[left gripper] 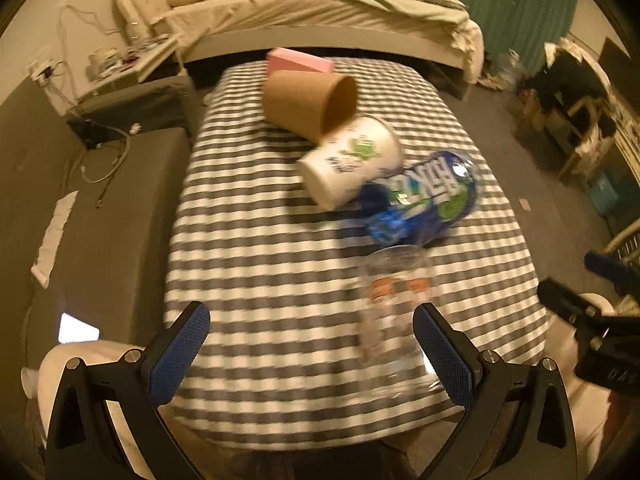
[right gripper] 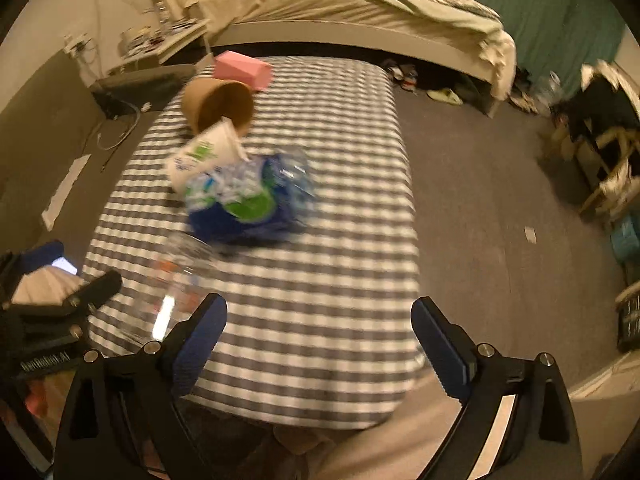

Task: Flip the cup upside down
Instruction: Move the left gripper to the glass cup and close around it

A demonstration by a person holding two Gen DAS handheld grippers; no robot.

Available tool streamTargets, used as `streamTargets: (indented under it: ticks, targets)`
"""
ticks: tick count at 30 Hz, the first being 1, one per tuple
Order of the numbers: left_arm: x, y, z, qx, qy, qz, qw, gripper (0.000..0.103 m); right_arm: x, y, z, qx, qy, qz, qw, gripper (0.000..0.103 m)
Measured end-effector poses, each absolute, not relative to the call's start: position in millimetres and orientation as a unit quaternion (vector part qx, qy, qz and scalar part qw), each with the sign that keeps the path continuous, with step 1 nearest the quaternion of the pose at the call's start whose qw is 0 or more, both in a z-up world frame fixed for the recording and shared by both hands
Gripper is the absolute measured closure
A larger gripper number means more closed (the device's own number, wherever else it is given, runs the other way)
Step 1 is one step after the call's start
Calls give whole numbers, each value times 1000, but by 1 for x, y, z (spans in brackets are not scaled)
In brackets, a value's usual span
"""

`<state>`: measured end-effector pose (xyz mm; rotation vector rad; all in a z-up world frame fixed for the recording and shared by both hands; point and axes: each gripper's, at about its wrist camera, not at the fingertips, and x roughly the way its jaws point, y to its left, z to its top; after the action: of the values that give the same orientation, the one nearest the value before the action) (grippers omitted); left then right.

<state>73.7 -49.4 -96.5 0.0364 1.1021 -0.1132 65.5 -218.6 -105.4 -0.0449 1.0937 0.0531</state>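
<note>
A clear plastic cup (left gripper: pixel 394 308) with orange marks stands on the striped table (left gripper: pixel 248 248), just ahead of my left gripper's right finger; it also shows in the right wrist view (right gripper: pixel 176 280). A brown paper cup (left gripper: pixel 308 102) lies on its side at the back, and a white printed cup (left gripper: pixel 352 162) lies on its side against it. My left gripper (left gripper: pixel 310 354) is open and empty above the table's near edge. My right gripper (right gripper: pixel 318 346) is open and empty, to the right of the clear cup. Both views are blurred.
A blue crumpled wrapper (left gripper: pixel 424 200) lies between the white cup and the clear cup. A pink box (left gripper: pixel 300 62) sits at the table's far end. A bed (left gripper: pixel 320 8) stands behind the table. Grey carpet (right gripper: pixel 500 220) lies to the right, with chairs and clutter (right gripper: pixel 600 140).
</note>
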Motion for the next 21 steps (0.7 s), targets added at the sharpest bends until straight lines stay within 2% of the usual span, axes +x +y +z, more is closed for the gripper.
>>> streamTargets:
  ticks: [8,18,20,21]
  targets:
    - [107,-84,-108,25,559,-74,825,0,60,-269,-129,41,533,20,845,9]
    - [144,-110,-145,63,625,-77,774,0,75,-280,-153,92,542,52,833,9]
    - [147,-112,-152,65,636,-80,765,1,77,-283,-156,106,544,57,831,9]
    - [147,-113,-155,69,641,-82,760,5,78,-285,-156,113,542,59,831,9]
